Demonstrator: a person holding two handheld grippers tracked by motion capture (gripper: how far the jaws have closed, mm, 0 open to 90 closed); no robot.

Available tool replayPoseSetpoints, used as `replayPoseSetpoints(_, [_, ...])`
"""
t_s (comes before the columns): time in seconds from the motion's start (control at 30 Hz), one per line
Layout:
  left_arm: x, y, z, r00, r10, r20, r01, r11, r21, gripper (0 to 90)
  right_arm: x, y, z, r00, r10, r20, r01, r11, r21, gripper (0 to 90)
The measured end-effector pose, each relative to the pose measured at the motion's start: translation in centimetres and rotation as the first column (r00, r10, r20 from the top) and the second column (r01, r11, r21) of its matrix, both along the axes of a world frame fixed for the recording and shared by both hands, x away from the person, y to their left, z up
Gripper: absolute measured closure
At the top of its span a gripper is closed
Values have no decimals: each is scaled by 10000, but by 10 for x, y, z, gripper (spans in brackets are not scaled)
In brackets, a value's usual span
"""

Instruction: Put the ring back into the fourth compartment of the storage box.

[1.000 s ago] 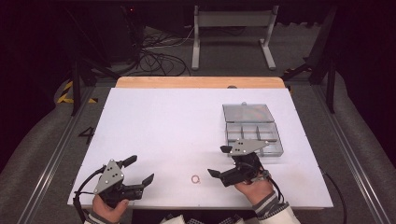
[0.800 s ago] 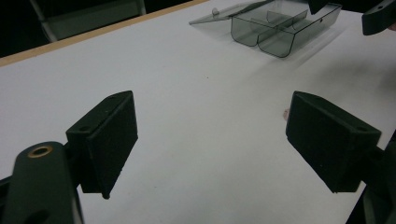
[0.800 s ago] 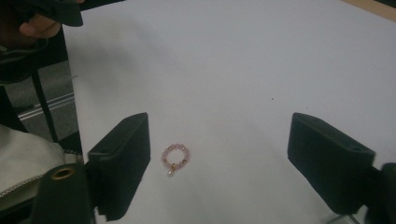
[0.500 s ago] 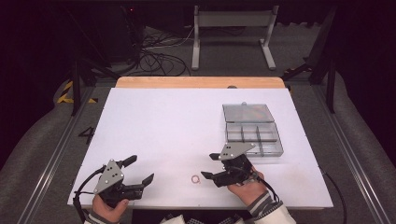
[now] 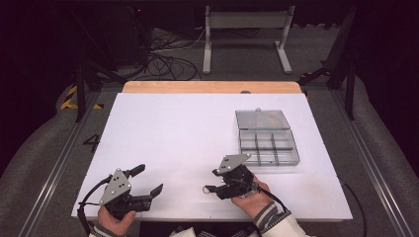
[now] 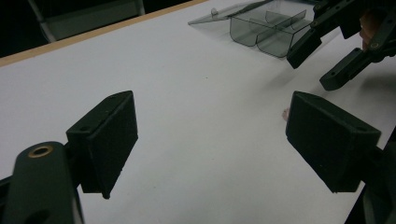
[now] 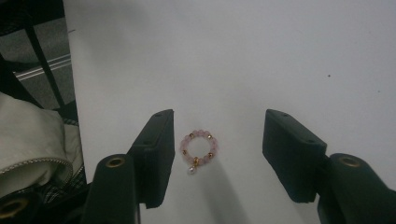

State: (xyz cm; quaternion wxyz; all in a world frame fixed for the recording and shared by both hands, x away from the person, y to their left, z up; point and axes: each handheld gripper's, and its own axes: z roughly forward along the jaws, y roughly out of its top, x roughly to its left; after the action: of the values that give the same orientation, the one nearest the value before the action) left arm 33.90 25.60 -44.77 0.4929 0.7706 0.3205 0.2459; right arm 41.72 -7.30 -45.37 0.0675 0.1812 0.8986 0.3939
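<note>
One bead ring (image 7: 200,148) lies between the closing right tool's (image 7: 217,154) parted jaws, unclamped.

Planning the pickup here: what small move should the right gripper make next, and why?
Probably keep closing the right gripper on the beaded ring. The ring lies flat on the white table between the jaws, nearer one pad; the jaws have just been closing but do not yet press it.

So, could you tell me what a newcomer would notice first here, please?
Probably the small pink bead ring lying on the white table between the right gripper's jaws, which have just been closing and do not touch it. Next, the clear compartment box with its lid open, at the table's right.
</note>
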Motion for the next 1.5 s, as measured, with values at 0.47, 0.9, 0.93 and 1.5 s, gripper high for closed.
replayPoseSetpoints(0.47, [0,0,0,10000,-40,5,40,10000,38,175,6,12,-13,9996,-9,-274,-6,9986,-525,478])
replayPoseSetpoints(0.9, [0,0,0,10000,-47,-9,47,10000,68,178,9,20,-22,9991,76,-414,-108,9970,-770,490])
replayPoseSetpoints(0.93, [0,0,0,10000,-47,-9,47,10000,68,177,9,21,-23,9991,78,-406,-110,9968,-795,493])
replayPoseSetpoints(1.5, [0,-1,0,10000,-76,-26,76,10000,58,178,7,23,-24,9996,277,-110,-288,9929,-1150,751])
